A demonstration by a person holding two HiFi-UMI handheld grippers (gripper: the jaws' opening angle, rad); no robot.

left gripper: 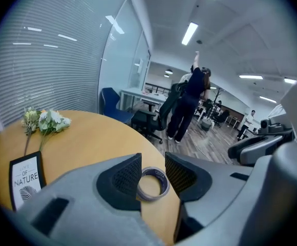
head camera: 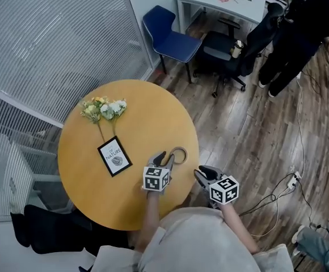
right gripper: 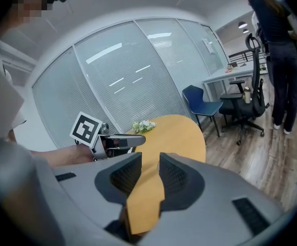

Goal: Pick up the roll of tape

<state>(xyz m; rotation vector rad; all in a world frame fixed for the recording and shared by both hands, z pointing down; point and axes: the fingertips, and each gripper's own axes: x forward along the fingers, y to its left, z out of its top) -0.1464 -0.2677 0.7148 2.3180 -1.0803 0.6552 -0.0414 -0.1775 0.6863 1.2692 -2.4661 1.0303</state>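
Note:
The roll of tape, a thin pale ring, lies flat on the round yellow table near its right edge. My left gripper is low over the table, its tips just short of the roll on the roll's left side. In the left gripper view the roll of tape shows in the gap just past the open left gripper; its edges are hidden behind both fingers. The right gripper hovers off the table's right edge, open and holding nothing. In its own view the right gripper frames only tabletop.
A small bunch of flowers and a black-framed NATURE card lie further left on the table. Beyond it stand a blue chair, a black office chair, a white desk and a person. Cables cross the wood floor.

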